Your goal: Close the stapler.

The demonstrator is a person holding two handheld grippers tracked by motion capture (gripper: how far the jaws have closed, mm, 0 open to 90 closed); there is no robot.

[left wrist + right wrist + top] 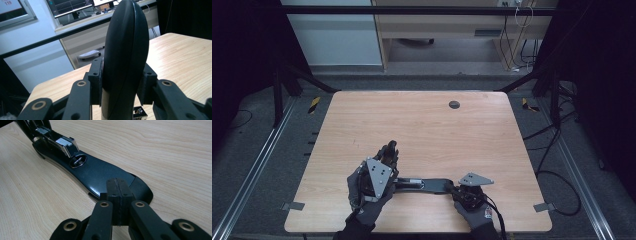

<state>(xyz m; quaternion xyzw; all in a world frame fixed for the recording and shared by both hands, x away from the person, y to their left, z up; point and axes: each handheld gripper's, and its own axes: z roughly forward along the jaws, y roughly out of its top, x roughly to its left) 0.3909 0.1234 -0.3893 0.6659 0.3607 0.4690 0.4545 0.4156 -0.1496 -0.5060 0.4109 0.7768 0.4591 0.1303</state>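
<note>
Black stapler (100, 173), one, between two tools

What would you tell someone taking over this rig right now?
Left gripper: shut on the black top arm of the opened stapler, holding it raised.
Right gripper: shut, its closed tips resting on the end of the stapler base, which lies flat on the wooden table near the front edge.
Done: stapler swung open, metal staple channel exposed.
Left: cannot tell from here whether staples are loaded; then lower the arm and let go.
</note>
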